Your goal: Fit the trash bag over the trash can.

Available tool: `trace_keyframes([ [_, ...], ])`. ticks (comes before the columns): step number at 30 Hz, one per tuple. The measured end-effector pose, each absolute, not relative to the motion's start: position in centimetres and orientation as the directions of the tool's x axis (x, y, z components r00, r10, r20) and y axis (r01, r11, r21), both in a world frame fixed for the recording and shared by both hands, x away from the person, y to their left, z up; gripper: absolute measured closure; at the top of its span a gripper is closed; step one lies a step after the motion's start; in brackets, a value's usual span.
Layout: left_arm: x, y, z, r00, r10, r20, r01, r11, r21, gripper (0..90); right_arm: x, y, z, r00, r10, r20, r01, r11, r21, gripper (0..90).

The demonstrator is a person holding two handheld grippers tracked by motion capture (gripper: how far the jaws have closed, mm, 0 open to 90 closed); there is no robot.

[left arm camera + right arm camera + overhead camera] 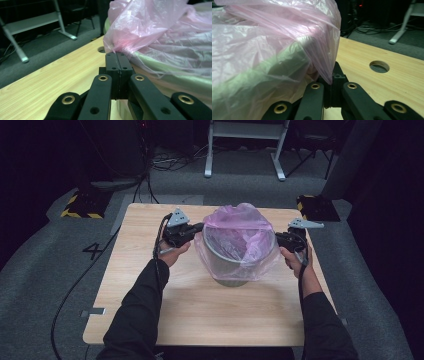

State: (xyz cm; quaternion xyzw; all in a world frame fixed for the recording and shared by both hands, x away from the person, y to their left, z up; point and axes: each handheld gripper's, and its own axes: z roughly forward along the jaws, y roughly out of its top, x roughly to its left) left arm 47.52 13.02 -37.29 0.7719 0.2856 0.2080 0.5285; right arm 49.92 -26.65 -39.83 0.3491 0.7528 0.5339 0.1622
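I am looking down on a pale wooden table (200, 305) with a grey bin (231, 281) standing near its middle, and a thin pink plastic bag (239, 222) is draping over the bin's mouth and spilling down its outer wall. The bag's top is puffing up above the rim towards the far side.

I am keeping the left gripper (199, 227) at the bin's left rim, held in the person's left hand (172, 254). In the left gripper view its jaws are standing fully together, pad against pad, and the tips of the left gripper (116, 54) are sitting right at a bunched edge of the pink film; the plastic is gathering to a point exactly where the jaws meet, so I am reading it as clamped on the bag, though how much film lies between the pads is hard to make out.

The right gripper (278, 238) is sitting at the opposite rim, in the right hand (295, 257). In the right gripper view the bag (274, 45) is covering much of the jaws, and a fold of it is running down into the closed tips of the right gripper (332, 80), clenched on it.

A round hole (379, 66) in the tabletop is showing just beyond that gripper. Black cables are trailing from both grippers back along the dark sleeves.
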Motion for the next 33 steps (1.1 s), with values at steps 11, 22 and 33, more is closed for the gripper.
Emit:
trace_keyframes([
  [11,48.3,13.1,-35.8,0.718,0.696,-0.001,0.200,-0.205,0.958,89.5,50.0,-27.9,-37.6,-0.623,0.780,0.066,0.324,0.180,0.929,85.9],
  [22,51.4,12.3,-37.9,0.667,0.738,-0.100,0.336,-0.178,0.925,88.6,51.6,-27.4,-37.8,-0.581,0.804,0.126,0.413,0.158,0.897,85.7],
  [33,52.9,10.9,-40.1,0.684,0.718,-0.132,0.409,-0.227,0.884,89.4,52.3,-25.7,-40.1,-0.603,0.783,0.155,0.464,0.186,0.866,87.7],
])
